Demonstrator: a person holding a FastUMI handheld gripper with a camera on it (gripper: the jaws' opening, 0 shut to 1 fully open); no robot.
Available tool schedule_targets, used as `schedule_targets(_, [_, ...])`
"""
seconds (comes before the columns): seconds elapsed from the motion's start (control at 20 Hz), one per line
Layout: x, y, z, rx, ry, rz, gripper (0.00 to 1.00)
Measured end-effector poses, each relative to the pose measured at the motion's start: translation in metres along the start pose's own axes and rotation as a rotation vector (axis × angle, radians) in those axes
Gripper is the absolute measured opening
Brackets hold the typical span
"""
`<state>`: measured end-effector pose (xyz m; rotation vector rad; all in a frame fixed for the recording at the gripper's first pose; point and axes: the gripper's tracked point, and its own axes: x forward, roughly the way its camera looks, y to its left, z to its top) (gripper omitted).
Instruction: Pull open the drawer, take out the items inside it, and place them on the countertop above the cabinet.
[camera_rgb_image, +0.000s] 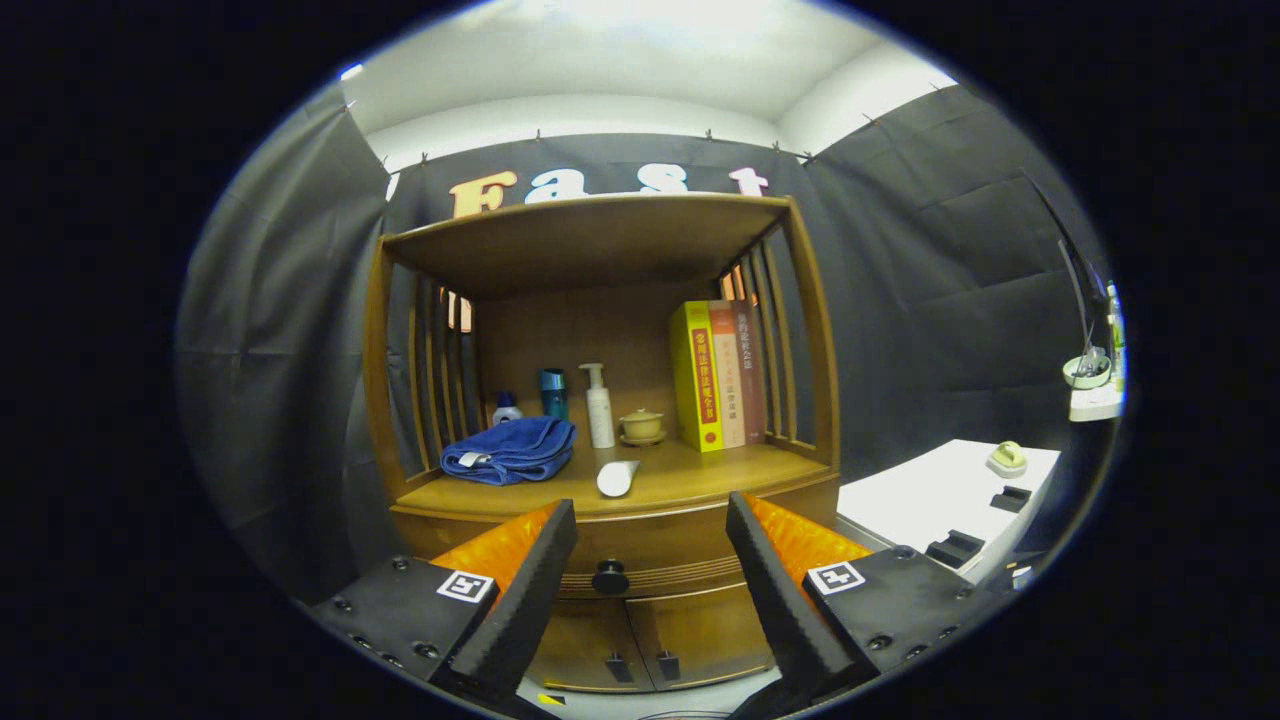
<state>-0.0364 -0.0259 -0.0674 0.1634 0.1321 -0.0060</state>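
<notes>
While apart, fingers (520, 590) astride round knob (610, 577)

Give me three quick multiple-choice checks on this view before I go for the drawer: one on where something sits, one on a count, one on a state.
1. Where is the drawer knob?
A. Between the fingers of the gripper, beyond them
B. On the top shelf
C. Beside the books

2. How many books stand on the countertop?
A. One
B. Three
C. Six

3. What state is the drawer in?
A. Pulled fully out
B. Removed
C. Closed

Answers:
1 A, the knob shows in the gap between the open fingers.
2 B, three spines stand side by side.
3 C, its front sits flush with the cabinet.
</notes>
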Motion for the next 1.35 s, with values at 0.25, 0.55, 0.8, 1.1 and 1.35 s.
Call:
schedule_targets(0.25, [-0.016,0.003,0.017,-0.037,-0.028,0.008,0.98])
schedule_targets(0.55, [-0.021,0.012,0.023,-0.044,-0.036,0.028,0.98])
schedule_targets(0.8, [-0.023,0.015,0.03,-0.058,-0.049,0.035,0.98])
schedule_targets(1.1, [-0.028,0.014,0.039,-0.107,-0.068,0.034,0.98])
schedule_targets(1.35, [-0.027,0.018,0.033,-0.09,-0.05,0.047,0.98])
